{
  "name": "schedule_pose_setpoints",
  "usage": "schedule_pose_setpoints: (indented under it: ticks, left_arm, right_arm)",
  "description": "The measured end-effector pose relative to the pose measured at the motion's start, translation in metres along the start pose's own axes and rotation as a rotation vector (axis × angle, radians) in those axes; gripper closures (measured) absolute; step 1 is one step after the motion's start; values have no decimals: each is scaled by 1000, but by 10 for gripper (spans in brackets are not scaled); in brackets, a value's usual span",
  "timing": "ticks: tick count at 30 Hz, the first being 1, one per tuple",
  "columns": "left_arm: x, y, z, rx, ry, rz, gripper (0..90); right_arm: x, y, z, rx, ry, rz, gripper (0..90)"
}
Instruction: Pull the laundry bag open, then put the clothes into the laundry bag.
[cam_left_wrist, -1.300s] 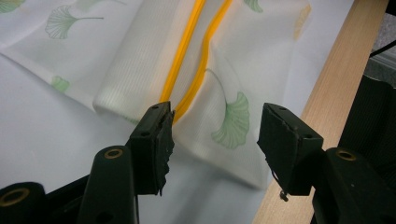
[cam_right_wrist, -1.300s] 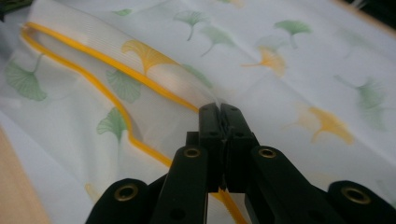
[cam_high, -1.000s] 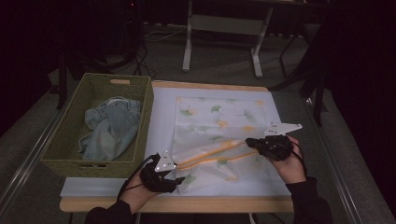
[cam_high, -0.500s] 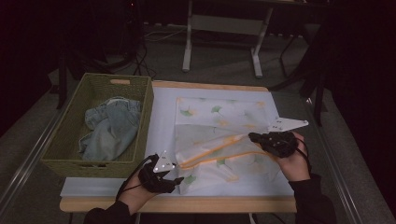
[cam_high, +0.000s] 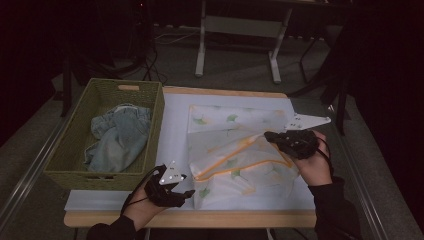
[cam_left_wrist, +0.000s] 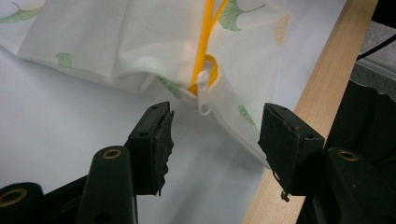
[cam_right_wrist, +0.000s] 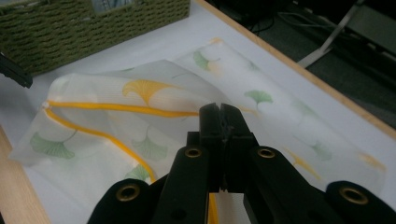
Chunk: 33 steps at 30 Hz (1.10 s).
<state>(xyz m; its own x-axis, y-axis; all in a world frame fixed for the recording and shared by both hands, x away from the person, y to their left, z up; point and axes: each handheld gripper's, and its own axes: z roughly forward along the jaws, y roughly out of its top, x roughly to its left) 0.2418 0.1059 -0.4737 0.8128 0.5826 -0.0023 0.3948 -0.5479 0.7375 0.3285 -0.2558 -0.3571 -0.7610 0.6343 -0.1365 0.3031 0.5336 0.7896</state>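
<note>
Dim workroom, wooden-edged table (cam_high: 225, 219) w/ a white mat (cam_high: 175, 125) on top, seen from the high view. White mesh laundry bag (cam_high: 235, 165) printed w/ ginkgo leaves lies mid-mat, its orange zipper (cam_high: 235, 167) open along the front. Right gripper (cam_high: 272, 136), jaws pressed together, pinches the bag's upper layer by the zipper edge and holds it lifted off the lower layer, so the mouth gapes; in the right gripper view the closed jaws sit on the fabric just above the orange band. Left gripper (cam_high: 187, 192) hangs at the bag's near-left corner, jaws spread, nothing between them; in the left gripper view the white zipper pull (cam_left_wrist: 204, 93) is just ahead of the gap, not touched. Woven green basket (cam_high: 75, 150) stands on the table's left side, beside the bag, w/ a crumpled blue-grey garment (cam_high: 120, 137) inside.
</note>
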Motion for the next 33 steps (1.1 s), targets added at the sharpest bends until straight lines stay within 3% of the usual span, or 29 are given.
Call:
schedule_pose_setpoints:
  ticks: [7,15,27,33]
  left_arm:
    - [1,1,-10,-13,6,1,437]
    - [6,1,-23,-19,17,-6,424]
    - [19,11,-64,-54,80,8,433]
    - [36,17,-91,-79,125,-9,439]
  right_arm:
    - [2,16,-12,-26,-11,-16,890]
    - [2,16,-11,-9,-13,-15,891]
    - [2,15,-8,2,-8,-15,891]
    - [1,13,-6,6,-8,-6,891]
